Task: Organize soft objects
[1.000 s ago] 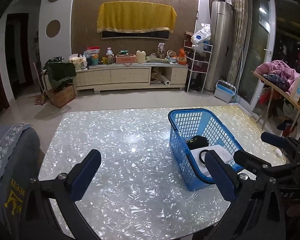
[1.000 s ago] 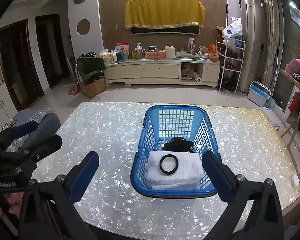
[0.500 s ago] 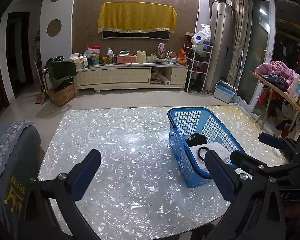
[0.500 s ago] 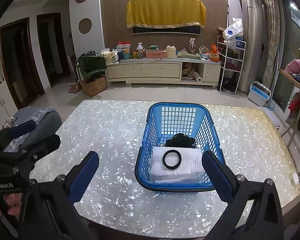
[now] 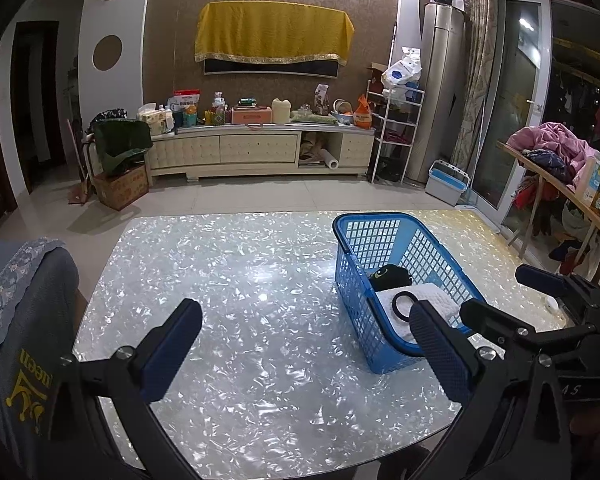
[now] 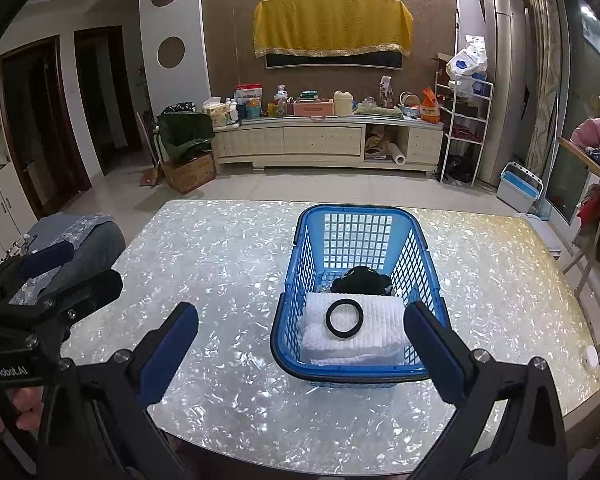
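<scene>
A blue plastic basket (image 6: 296, 264) stands on the pearly white table (image 6: 220, 264). In it lie a folded white towel (image 6: 380, 320), a black ring (image 6: 344, 318) on top of the towel, and a black soft item (image 6: 362, 280) behind it. The basket also shows in the left wrist view (image 5: 352, 276), with the towel (image 5: 436, 296) and ring (image 5: 405, 305). My right gripper (image 6: 300, 344) is open and empty, held above the table's near edge in front of the basket. My left gripper (image 5: 306, 340) is open and empty, left of the basket.
A grey-blue chair back (image 5: 24, 304) stands at the table's left edge. A small white round object (image 6: 591, 357) lies near the table's right corner. Beyond the table are a TV cabinet (image 6: 324, 140), a white shelf rack (image 6: 464, 128) and a side table with clothes (image 5: 548, 152).
Both grippers have drawn back toward the near edge and risen a little. The basket looks smaller and farther. Nothing in the basket has moved.
</scene>
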A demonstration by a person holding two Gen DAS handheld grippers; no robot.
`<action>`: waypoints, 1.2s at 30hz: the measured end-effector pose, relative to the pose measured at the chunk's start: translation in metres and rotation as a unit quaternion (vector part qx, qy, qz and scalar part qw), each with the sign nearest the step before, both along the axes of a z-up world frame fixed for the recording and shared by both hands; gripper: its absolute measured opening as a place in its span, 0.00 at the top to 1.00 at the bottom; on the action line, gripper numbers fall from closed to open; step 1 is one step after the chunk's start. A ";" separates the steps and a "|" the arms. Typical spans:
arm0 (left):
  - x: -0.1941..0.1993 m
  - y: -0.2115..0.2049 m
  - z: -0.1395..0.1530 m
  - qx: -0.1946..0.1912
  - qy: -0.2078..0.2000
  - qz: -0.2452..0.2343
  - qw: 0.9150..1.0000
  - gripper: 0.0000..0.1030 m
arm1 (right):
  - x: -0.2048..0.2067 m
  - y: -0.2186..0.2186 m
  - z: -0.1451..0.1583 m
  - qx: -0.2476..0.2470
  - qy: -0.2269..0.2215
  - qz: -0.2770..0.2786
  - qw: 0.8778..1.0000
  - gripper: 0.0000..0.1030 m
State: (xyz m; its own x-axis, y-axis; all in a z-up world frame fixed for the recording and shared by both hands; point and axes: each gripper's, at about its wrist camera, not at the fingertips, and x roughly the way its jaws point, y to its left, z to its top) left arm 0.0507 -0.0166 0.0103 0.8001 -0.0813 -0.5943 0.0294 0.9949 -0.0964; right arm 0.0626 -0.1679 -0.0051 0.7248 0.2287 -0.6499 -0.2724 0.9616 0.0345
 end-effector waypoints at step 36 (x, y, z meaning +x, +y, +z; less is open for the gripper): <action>-0.007 -0.007 0.005 0.012 -0.006 -0.003 1.000 0.00 | -0.006 0.002 0.003 0.002 -0.004 0.003 1.000 0.00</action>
State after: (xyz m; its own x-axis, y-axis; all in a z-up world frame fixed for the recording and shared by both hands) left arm 0.0440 -0.0236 0.0154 0.8070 -0.0717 -0.5862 0.0364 0.9967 -0.0719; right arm 0.0561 -0.1658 -0.0026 0.7285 0.2358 -0.6432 -0.2781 0.9599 0.0370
